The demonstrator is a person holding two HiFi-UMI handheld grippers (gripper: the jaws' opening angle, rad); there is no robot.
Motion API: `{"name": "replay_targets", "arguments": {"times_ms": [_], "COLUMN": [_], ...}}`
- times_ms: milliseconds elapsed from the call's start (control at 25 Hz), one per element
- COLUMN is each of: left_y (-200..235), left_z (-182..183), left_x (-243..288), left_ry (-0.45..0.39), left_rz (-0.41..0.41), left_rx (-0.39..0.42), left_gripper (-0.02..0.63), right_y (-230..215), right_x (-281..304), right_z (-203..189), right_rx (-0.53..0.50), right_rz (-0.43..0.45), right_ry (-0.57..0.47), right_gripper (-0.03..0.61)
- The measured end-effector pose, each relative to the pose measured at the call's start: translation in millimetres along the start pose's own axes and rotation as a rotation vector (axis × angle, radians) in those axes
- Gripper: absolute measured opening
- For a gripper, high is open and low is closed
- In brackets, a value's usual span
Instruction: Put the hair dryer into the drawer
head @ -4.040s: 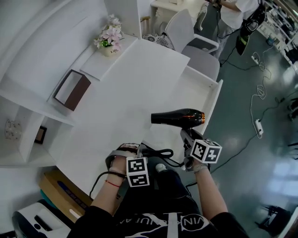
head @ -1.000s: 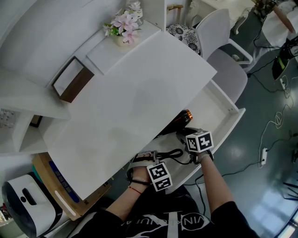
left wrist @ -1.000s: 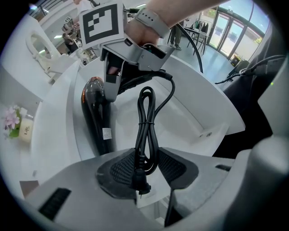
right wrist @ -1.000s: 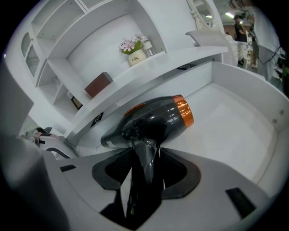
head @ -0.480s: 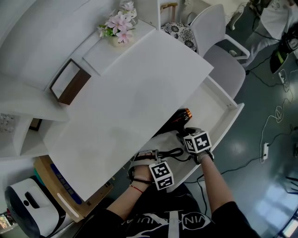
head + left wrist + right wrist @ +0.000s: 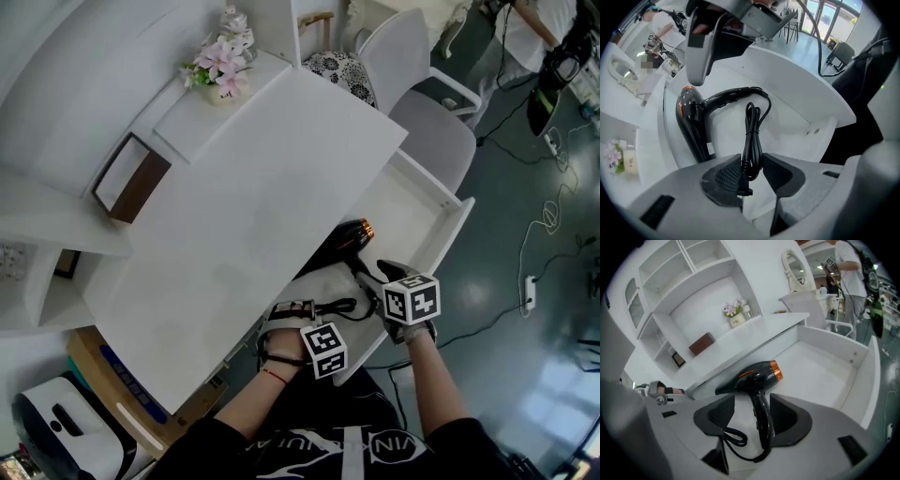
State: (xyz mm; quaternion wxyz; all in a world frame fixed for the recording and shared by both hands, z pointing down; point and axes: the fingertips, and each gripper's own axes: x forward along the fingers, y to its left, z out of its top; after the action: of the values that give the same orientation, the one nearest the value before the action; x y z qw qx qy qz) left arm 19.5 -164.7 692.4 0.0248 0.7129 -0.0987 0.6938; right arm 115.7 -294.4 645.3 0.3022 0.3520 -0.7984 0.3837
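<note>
White desk (image 6: 253, 187) seen from above, with its drawer (image 6: 450, 239) pulled out toward the near right. A glossy black hair dryer (image 6: 345, 239) with an orange ring at one end of its barrel lies on the drawer's white floor. Its barrel sits partly under the desk's edge, and its handle points toward the person at the near side.

The left gripper (image 6: 752, 171) points down at the near end of the drawer. Its 2 ridged dark pads are closing on the bundled black cord (image 6: 752, 136) and pinch it between them, with the plug end lying against 1 pad. From the bundle the cord loops across the drawer floor to the end of the dryer's handle.

The right gripper (image 6: 752, 416) is just to the right of the left gripper, aimed slantwise down at the dryer. Its jaws are opening and stand spread wide. The dryer's handle runs between the 2 pads with a gap on each side, touching neither.

On a raised ledge at the far left of the desk stand a pot of pink flowers (image 6: 214, 66) and an open brown box (image 6: 122, 183). A pale chair (image 6: 422, 103) stands at the far right, beside the drawer.
</note>
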Motion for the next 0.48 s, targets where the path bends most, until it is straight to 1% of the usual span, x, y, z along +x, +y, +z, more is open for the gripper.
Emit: {"name": "replay_targets", "arguments": {"times_ms": [120,280,480], "left_y": [0,0,0], "left_z": [-2,-7,-15], "left_x": [2,1,-5], "left_ry": [0.005,0.018,-0.014], "left_rz": [0.013,0.043,0.045], "left_rx": [0.033,0.066,0.051], "left_gripper": [0.149,0.152,0.167], "right_y": [5,11,20], "right_x": [-17,-34,-50], "right_z": [-1,-10,-23], "right_rx": [0.051,0.083,0.129], "right_rz": [0.010,0.015,0.022], "right_ry": [-0.060,-0.107,-0.154], "right_gripper": [0.216,0.216,0.216]}}
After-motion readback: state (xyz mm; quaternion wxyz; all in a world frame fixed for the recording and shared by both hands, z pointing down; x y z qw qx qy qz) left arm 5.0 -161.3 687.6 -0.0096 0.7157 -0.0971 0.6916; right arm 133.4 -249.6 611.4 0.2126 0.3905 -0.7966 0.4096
